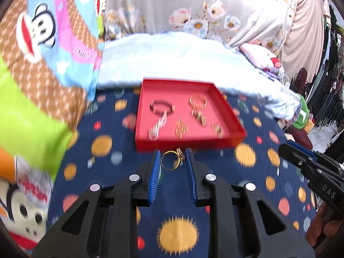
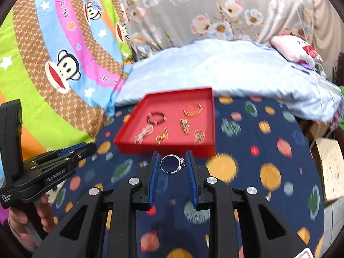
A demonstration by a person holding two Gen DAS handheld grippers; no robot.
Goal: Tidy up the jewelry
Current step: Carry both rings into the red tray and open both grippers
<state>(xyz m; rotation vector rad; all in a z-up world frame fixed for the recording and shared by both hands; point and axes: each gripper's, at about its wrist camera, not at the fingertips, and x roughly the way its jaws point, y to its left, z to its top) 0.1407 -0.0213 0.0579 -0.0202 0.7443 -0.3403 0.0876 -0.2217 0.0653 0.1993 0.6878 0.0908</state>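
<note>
Two grippers are up over the bed, one ring in each. The left gripper (image 1: 173,158) has its blue-padded fingers (image 1: 156,167) pinching a gold ring (image 1: 172,160) with a small dark studded crown on one side; the ring sits at the fingertips, just in front of the near wall of the red tray (image 1: 223,107). The right gripper (image 2: 172,160) pinches a silver ring (image 2: 173,163), a plain bright band with a tiny cluster setting turned toward its right finger, likewise held just short of the tray's near wall (image 2: 163,147). Inside the tray I count six pieces, all blurred: a dark beaded bracelet (image 2: 156,117) at the back left, a gold bangle (image 2: 192,109) at the back right, a silvery piece (image 2: 143,135) trailing toward the near left corner below the beaded bracelet, and three small gold bits (image 2: 185,125) strung across the front and middle. What those three are, I cannot tell. The tray rests on a navy bedsheet (image 2: 258,150) dotted with orange suns and planets, with a pale blue quilt (image 2: 215,68) bunched just behind the tray and a monkey-print cover (image 2: 64,64) off to its left.
</note>
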